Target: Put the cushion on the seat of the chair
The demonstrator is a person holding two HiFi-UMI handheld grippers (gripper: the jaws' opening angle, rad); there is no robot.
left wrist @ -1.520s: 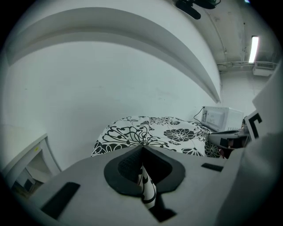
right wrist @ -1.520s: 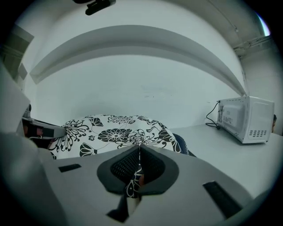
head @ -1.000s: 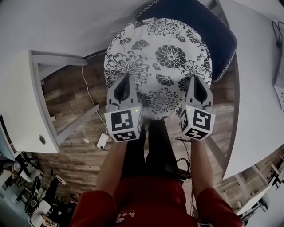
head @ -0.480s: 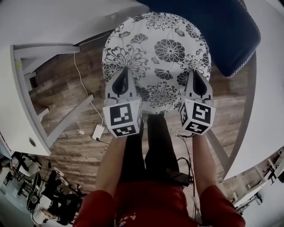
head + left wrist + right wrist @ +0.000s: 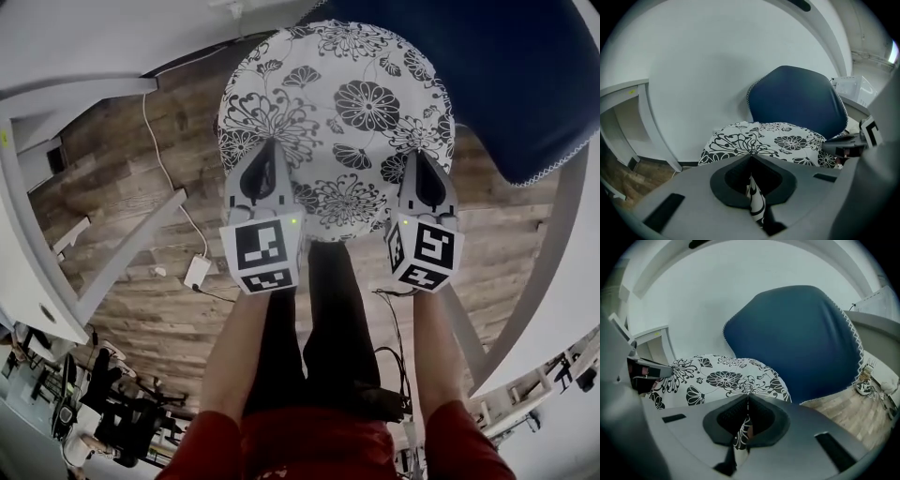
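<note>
1. Left gripper (image 5: 751, 157): the fingers (image 5: 735, 177) are pressed together on a fold of the cushion (image 5: 347, 103) at its near left edge. A strip of the black-and-white printed fabric shows between them.
2. Right gripper (image 5: 748, 397): the fingers (image 5: 730, 417) are closed in the same way on the near right edge, again with printed fabric between them. Both pinches look the same as 1.5 s ago.
3. Cushion: it spans the two grippers roughly level, above the wooden floor (image 5: 141, 178). Nothing but the two grippers carries it, and it does not lie on the chair (image 5: 511, 75).
4. Change in the gripper views: 1.5 s ago both showed white wall and a desk (image 5: 574, 272) beyond the cushion. Now the blue chair shell fills that space, just behind the cushion's far edge.
5. Change in the head view: over the last second the chair has grown from a band at the upper right into a large area. The cushion's far right edge now overlaps its outline.
6. Assessment: the cushion is being carried toward the chair with a secure two-point hold. It probably needs to go further over the blue surface before being lowered. These views do not settle whether that surface is the seat or the backrest.
</note>
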